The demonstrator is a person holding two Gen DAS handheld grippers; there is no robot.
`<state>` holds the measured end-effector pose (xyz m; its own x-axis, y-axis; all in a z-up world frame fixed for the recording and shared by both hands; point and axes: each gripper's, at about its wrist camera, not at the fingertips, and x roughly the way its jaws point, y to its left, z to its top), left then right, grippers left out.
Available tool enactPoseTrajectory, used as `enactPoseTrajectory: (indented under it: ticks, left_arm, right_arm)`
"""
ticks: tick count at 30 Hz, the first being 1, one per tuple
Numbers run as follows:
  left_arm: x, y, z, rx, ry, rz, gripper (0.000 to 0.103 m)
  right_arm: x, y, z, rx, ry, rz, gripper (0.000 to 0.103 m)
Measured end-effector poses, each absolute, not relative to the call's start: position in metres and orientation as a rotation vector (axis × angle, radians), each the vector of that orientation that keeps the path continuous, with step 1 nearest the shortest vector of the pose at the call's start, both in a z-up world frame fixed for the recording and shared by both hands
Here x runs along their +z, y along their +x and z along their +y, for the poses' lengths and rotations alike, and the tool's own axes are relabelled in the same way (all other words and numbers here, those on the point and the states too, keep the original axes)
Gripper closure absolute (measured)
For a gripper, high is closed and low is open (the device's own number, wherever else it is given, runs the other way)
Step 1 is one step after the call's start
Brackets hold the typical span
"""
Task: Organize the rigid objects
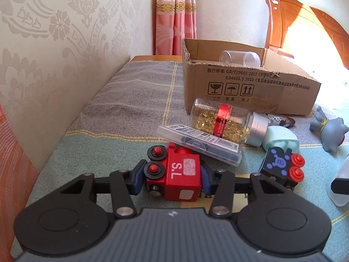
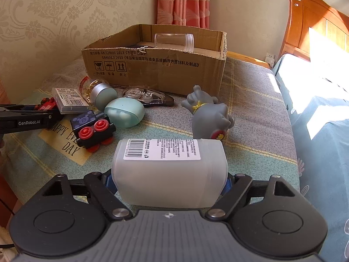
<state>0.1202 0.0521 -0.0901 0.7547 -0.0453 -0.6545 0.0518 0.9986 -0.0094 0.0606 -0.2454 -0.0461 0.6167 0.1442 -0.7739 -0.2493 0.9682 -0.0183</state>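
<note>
A checked blanket (image 2: 250, 100) covers the bed against a patterned wall, with a pink curtain (image 1: 176, 15) behind and a wooden headboard (image 2: 314, 21) at two o'clock. Furthest left, the left gripper (image 1: 172, 180) is clenched on the red toy train (image 1: 174, 174), its blue pads pressed to both sides, low on the blanket. Just beyond it at one o'clock a clear flat case (image 1: 200, 144) leans on the train, and a bottle of gold capsules (image 1: 222, 120) lies on its side. A black toy train (image 2: 93, 128) and a mint case (image 2: 124, 114) sit toward the middle, before an open cardboard box (image 2: 157, 65) at twelve o'clock holding a clear jar (image 2: 174, 41). A grey figurine (image 2: 209, 113) lies right of centre. The right gripper (image 2: 170, 183) grasps a frosted white bottle (image 2: 170, 170) lying crosswise, pads at both its ends.
</note>
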Motion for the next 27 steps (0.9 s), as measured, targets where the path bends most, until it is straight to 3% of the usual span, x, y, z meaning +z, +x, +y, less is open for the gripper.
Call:
enactPoseTrajectory:
  ticks: [15, 27]
  left_arm:
    - [-0.051, 0.109, 0.055, -0.142, 0.034, 0.725, 0.055]
    - [0.013, 0.165, 0.015, -0.227, 0.059, 0.541, 0.055]
  right_arm:
    - [-0.017, 0.069, -0.255, 0.293, -0.134, 0.869, 0.017]
    - [0.03, 0.107, -0.253, 0.351, -0.168, 0.76, 0.017]
